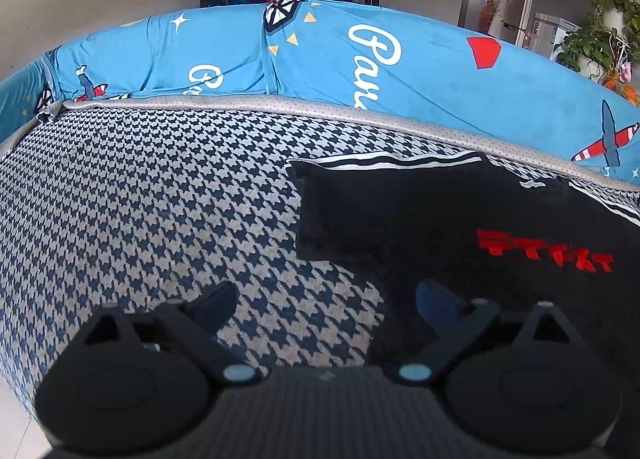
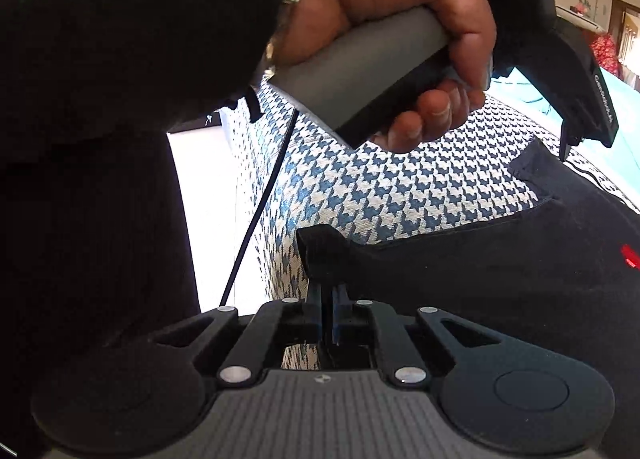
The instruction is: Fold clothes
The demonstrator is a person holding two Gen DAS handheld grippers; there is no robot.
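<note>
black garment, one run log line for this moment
right gripper shut on black garment corner | left gripper open, empty | garment flat on houndstooth cushion

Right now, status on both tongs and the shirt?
Right tongs shut on black shirt corner. Left tongs open, one finger over shirt edge, gripping nothing. Nothing in the way.

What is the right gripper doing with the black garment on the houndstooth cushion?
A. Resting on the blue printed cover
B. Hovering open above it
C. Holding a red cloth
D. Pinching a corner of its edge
D: in the right wrist view, the right gripper has its jaws closed together on a corner of the black garment, which lies on the houndstooth cushion.
</note>
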